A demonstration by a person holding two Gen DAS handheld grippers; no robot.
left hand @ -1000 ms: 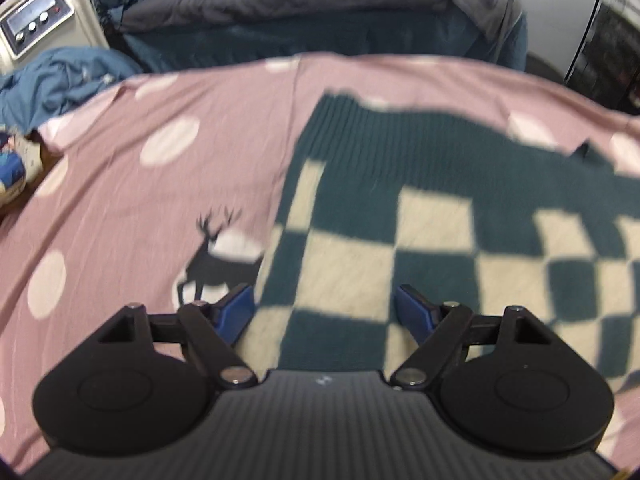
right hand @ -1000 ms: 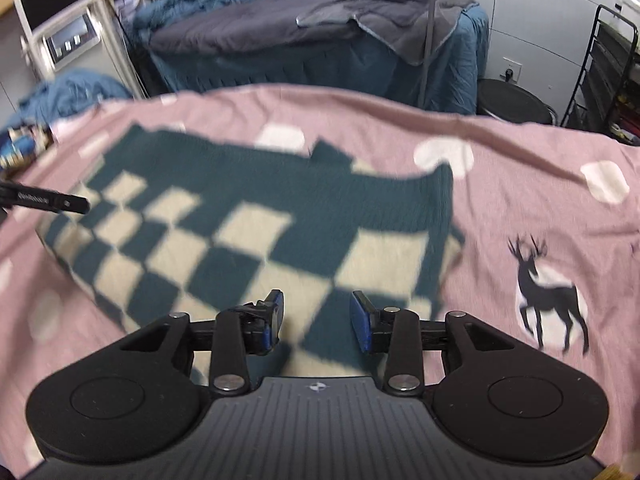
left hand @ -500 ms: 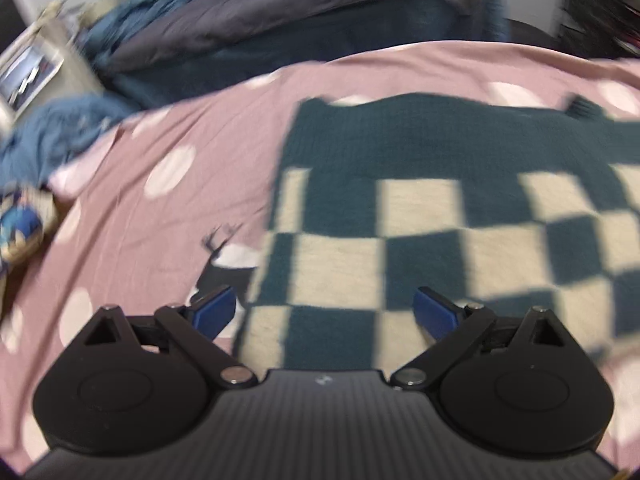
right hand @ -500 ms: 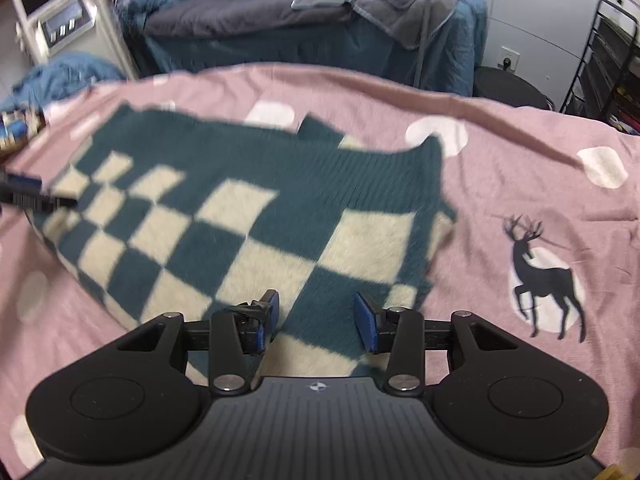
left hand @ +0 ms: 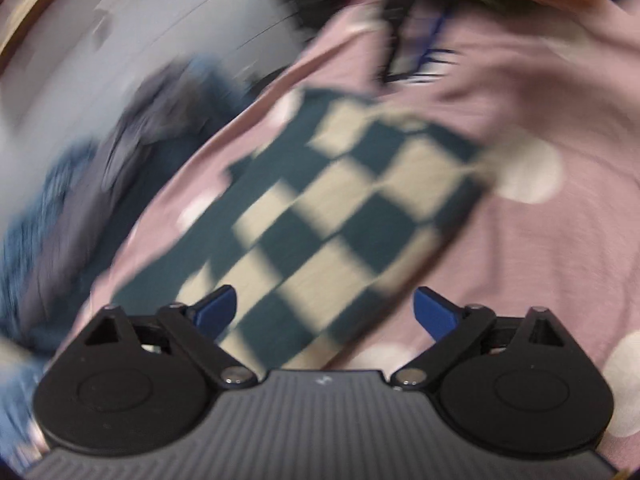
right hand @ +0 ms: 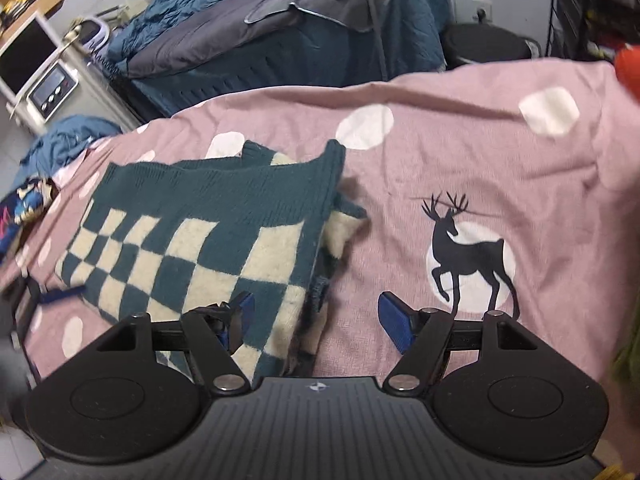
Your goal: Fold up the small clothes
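A folded dark green and cream checked knit garment (right hand: 192, 240) lies flat on the pink dotted bedsheet (right hand: 480, 152). It also shows, blurred by motion, in the left wrist view (left hand: 344, 208). My right gripper (right hand: 316, 316) is open and empty, low over the garment's right edge. My left gripper (left hand: 324, 312) is open and empty above the garment's near end. The right gripper shows blurred at the top of the left wrist view (left hand: 416, 52); the left one shows at the left edge of the right wrist view (right hand: 52, 296).
A black deer print (right hand: 464, 248) is on the sheet right of the garment. Behind the bed stands another bed with blue and grey covers (right hand: 280, 28), a white device (right hand: 44, 76) at left, and a black rack (right hand: 596, 8) at right.
The right gripper has opened wider and shifted right, to the garment's right edge. The left gripper has swung round fast, so its view is now blurred and rotated; its jaws stay open.
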